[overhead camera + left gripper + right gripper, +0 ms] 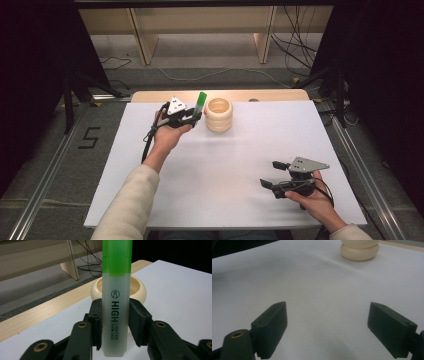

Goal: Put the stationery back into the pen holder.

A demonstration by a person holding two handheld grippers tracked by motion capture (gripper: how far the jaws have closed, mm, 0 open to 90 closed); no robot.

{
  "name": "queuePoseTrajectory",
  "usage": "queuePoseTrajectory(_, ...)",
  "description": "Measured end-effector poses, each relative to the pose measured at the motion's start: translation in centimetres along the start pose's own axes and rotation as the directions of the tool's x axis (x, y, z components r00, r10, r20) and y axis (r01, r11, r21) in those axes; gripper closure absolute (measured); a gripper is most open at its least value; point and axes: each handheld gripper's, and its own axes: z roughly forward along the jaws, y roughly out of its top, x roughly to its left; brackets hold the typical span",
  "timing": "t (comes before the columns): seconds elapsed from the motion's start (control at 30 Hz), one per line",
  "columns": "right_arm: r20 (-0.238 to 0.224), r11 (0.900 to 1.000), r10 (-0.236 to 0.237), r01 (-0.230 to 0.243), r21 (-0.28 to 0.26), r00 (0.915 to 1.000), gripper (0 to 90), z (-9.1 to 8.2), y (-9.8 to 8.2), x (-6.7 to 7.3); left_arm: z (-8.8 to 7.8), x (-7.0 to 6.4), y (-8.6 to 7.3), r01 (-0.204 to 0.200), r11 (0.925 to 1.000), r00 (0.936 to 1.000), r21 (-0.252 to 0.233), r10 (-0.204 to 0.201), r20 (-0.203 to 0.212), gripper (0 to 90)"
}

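1. Here, the left gripper (pixel 192 118) is held above the far part of the bench (pixel 225 165), left of the middle and near the far edge.
2. Its fingers (pixel 96 315) pinch a highlighter (pixel 116 302), one pad pressed on each side of the pale barrel.
3. The highlighter stands roughly upright in the grip, with its green cap (pixel 201 98) on top and the barrel's flat end below the pads.
4. Black lettering runs along the barrel, facing the left gripper view.
5. A cream ribbed cup (pixel 219 114) stands on the bench near the middle of the far edge, just beside the highlighter on its right.
6. In the left gripper view the cup's open mouth (pixel 136 287) shows behind the barrel; the highlighter is outside the cup, and I cannot tell whether the two touch.
7. The right gripper (pixel 272 175) is near the bench's near right corner, held in the person's right hand (pixel 320 200) and well apart from cup and highlighter.
8. Its fingers (pixel 270 327) are spread wide with bare white bench between them, holding nothing.
9. The right gripper view looks across the bench to the cup's base (pixel 359 251) at the far side.
10. A cream sleeve (pixel 127 205) covers the left forearm, which comes in from the near edge.
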Motion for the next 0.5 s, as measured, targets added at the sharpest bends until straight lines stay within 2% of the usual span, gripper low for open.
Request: queuePoseTrajectory(0.5,-0.002,1.000,0.003,-0.003,0.003,1.0000,17.2,0.0,0.0,0.0,0.9,-0.4,1.1,-0.006,0.9999,0.9999,-0.011,0.006,0.010,66.3)
